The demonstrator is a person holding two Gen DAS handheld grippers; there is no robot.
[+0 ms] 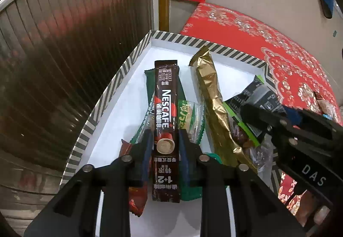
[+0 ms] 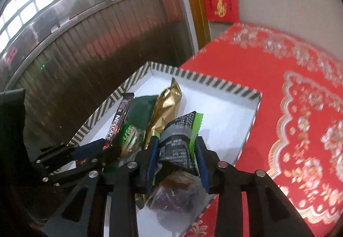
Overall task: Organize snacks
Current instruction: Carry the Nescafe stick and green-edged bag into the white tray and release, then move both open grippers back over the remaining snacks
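Note:
A white box with a striped rim (image 1: 120, 78) (image 2: 214, 82) sits on a red patterned cloth (image 1: 278, 44) and holds several snacks. A brown Nescafe stick (image 1: 166, 112) (image 2: 120, 121) lies flat on the pile, between the fingers of my left gripper (image 1: 165, 132) (image 2: 107, 149). Its pads flank the stick without squeezing it, so it is open. My right gripper (image 2: 176, 140) (image 1: 255, 116) straddles a black and green packet (image 2: 180, 140) (image 1: 257, 95) over the box's right side, with a slight gap at the pads. A gold packet (image 1: 212, 99) (image 2: 167, 106) lies between the two.
Also in the box are a dark green packet (image 2: 141, 108), a clear green-printed packet (image 1: 190, 116), a red-brown packet (image 1: 135, 194) and a clear bag of dark snacks (image 2: 175, 194). More snacks (image 1: 325, 106) lie on the cloth at right. A ribbed metal shutter (image 1: 64, 44) stands left.

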